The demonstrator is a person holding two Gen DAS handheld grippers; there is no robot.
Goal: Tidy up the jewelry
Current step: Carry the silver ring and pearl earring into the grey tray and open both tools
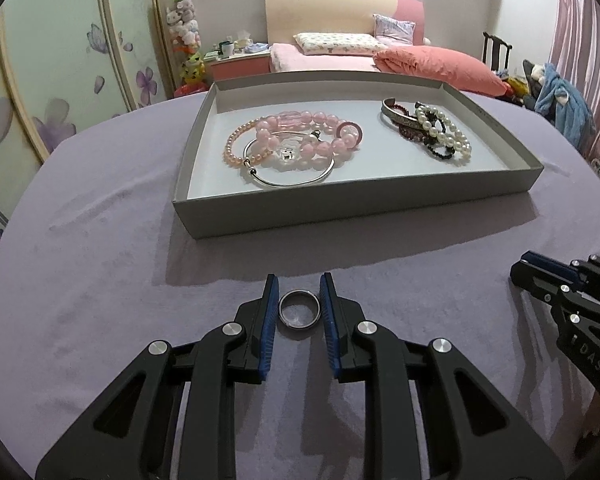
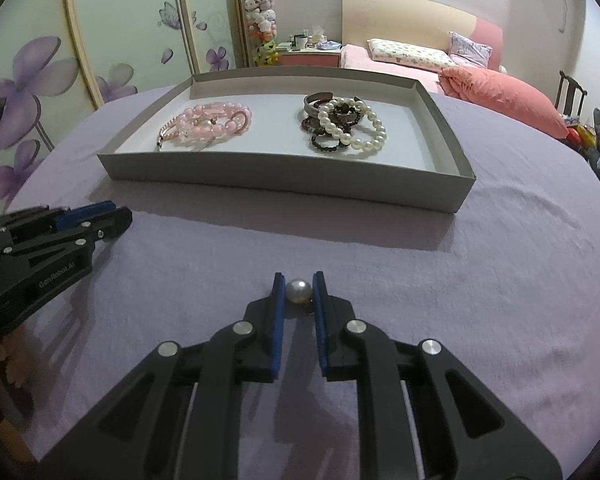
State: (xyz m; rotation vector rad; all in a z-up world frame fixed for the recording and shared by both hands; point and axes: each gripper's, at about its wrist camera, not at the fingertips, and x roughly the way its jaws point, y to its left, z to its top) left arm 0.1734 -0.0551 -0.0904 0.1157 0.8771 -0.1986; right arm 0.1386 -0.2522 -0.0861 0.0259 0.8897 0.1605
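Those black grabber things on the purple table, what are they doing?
A person is tidying jewelry with two handheld grippers. The left gripper is closed around a dark metal ring on the purple cloth. The right gripper is pinching a pearl bead. Both pieces are low over the cloth, in front of the gray tray. In the tray, pink bracelets lie on the left and pearl and dark bracelets on the right.

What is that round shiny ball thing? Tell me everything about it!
The pearl is a round, glossy, silver-white bead with something small and dark at its lower right, too small to make out. It sits low over the purple cloth, in front of the grey tray, squeezed between the blue pads of the right gripper.
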